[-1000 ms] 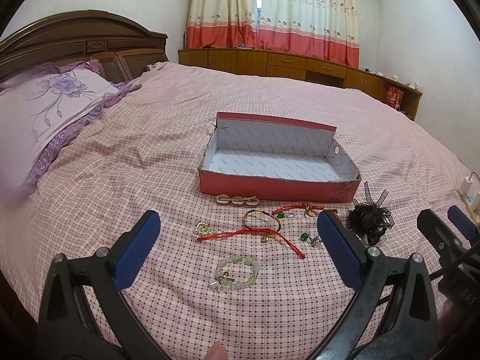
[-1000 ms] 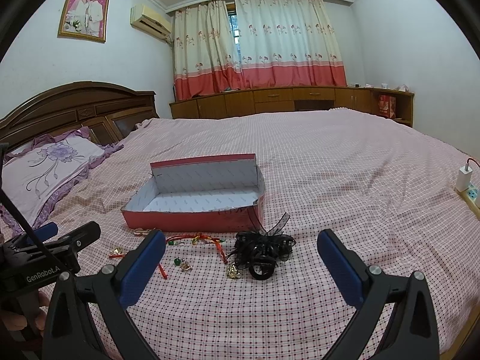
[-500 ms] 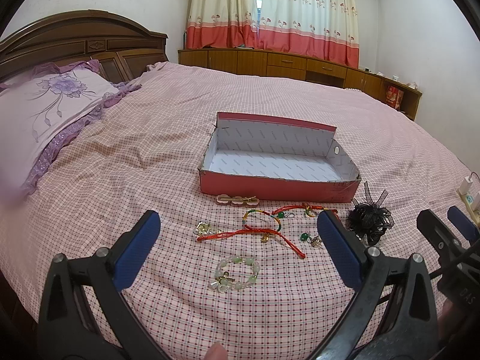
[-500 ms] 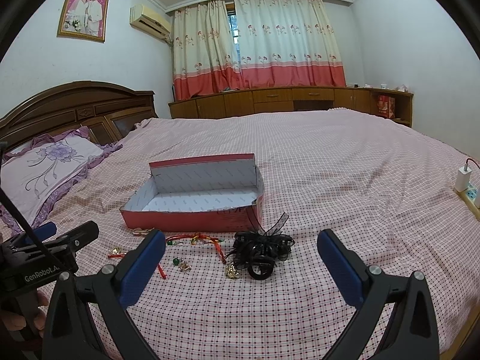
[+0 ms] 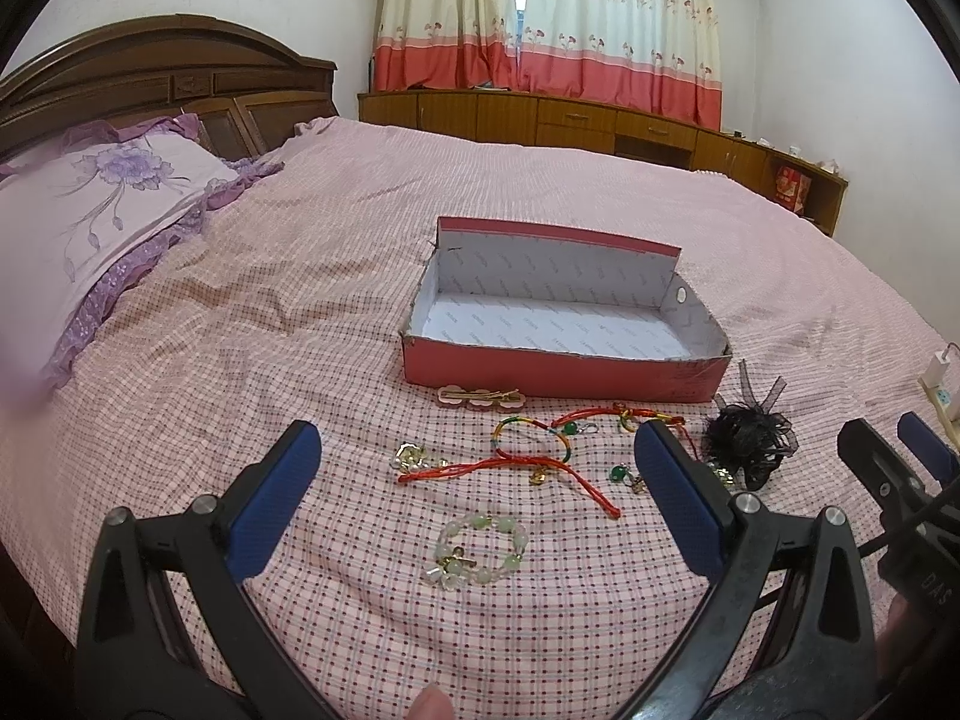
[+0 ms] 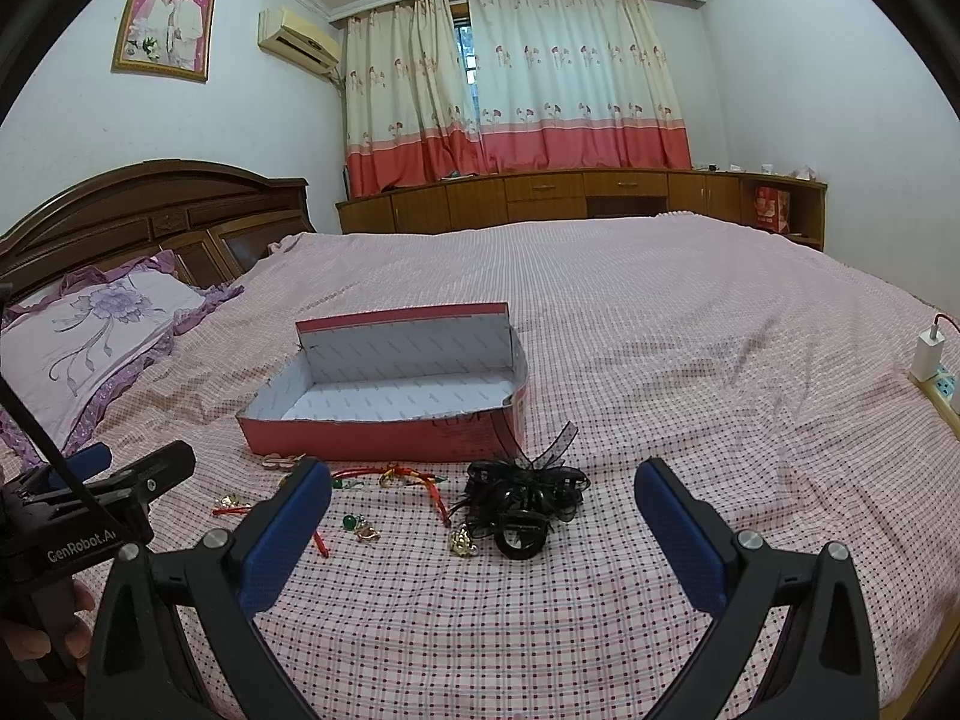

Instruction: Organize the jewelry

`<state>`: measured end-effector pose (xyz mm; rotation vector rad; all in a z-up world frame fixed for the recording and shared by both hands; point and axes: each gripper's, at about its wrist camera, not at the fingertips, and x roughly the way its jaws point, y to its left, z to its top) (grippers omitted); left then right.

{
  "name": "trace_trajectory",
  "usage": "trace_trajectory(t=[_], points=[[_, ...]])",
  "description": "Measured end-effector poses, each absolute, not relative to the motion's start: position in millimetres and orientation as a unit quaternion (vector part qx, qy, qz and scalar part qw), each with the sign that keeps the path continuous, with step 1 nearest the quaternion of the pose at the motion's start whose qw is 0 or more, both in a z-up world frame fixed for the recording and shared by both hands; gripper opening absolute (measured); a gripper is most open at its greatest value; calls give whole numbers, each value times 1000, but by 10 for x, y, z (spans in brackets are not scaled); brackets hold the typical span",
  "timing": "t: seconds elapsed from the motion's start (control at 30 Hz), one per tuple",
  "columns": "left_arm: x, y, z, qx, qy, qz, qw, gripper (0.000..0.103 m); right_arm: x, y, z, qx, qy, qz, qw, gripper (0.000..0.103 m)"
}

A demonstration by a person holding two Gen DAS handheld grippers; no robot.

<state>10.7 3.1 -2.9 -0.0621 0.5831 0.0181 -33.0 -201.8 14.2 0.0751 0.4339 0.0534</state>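
Note:
An open red box [image 5: 558,369] with a white inside lies empty on the bed; it also shows in the right wrist view [image 6: 384,438]. In front of it lie a gold hair clip [image 5: 480,397], red cord bracelets [image 5: 540,456], a green bead bracelet [image 5: 480,552], small charms [image 5: 624,474] and a black lace hair clip [image 5: 750,444], also in the right wrist view [image 6: 522,504]. My left gripper [image 5: 474,498] is open and empty above the bead bracelet. My right gripper [image 6: 480,516] is open and empty, just short of the black clip.
The pink checked bedspread [image 6: 690,360] covers a wide bed. A purple pillow [image 5: 90,222] and wooden headboard [image 5: 168,78] are at the left. A power strip with charger [image 6: 930,366] lies at the bed's right edge. Wooden cabinets [image 6: 570,198] line the far wall.
Both grippers have drifted very slightly; the jewelry and the box lie as before. Both stay open.

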Motion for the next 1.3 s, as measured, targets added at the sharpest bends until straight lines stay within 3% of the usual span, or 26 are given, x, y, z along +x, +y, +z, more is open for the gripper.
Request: trace_trajectory(t=[0.77,0.87,0.93,1.2,1.3], points=[[814,565,-646,-59,394,39,916,95,478,-2226,-260,46,304,17,951,103],[873,602,-735,-60,405,45,911,86,575,-2239,-333,46,315,14,948,103],[906,621,-770,-63,410,45,909,74,637,-2248,-386,47,323,12,945,103],[985,605,-844,-60,421,27,905,41,790,-2293,-545,49,348,14,936,103],[992,562,-865,-56,428,13,902,31,851,-2274,-607,48,365,13,930,91]])
